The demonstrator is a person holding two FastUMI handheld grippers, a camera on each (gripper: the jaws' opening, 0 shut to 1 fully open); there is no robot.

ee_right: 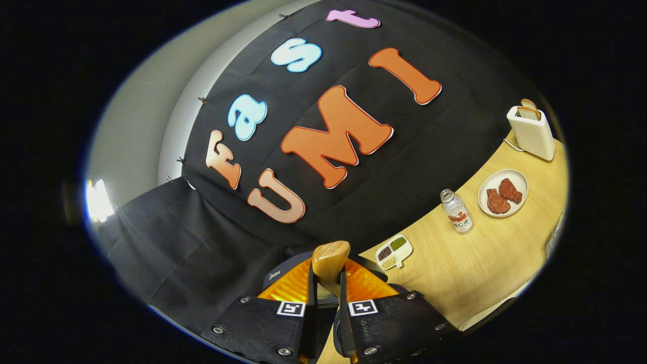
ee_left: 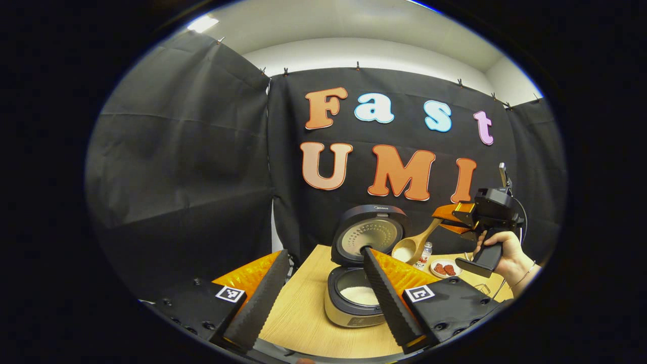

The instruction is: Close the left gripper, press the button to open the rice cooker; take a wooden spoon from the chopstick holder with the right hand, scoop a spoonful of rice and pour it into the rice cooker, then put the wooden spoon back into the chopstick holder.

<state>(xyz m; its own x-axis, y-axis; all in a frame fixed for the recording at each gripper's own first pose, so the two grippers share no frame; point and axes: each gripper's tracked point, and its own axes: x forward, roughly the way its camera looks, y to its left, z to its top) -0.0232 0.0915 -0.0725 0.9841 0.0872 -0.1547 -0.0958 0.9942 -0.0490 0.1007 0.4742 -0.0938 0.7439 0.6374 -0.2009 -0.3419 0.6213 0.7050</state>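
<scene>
While the left gripper (ee_left: 323, 298) stands wide apart, its far finger hides part of the open rice cooker (ee_left: 360, 283); the right gripper (ee_right: 327, 298) clamps the wooden spoon (ee_right: 331, 263), bowl hidden there, rice-laden beside the lid.

One rice cooker (ee_left: 360, 283) stood open. Near it were one wooden spoon (ee_left: 412, 244), one small bottle (ee_right: 456, 212), one plate (ee_right: 519, 197) with two reddish pieces (ee_right: 504, 195), one three-compartment dish (ee_right: 394, 252), and one toaster (ee_right: 532, 131).
</scene>
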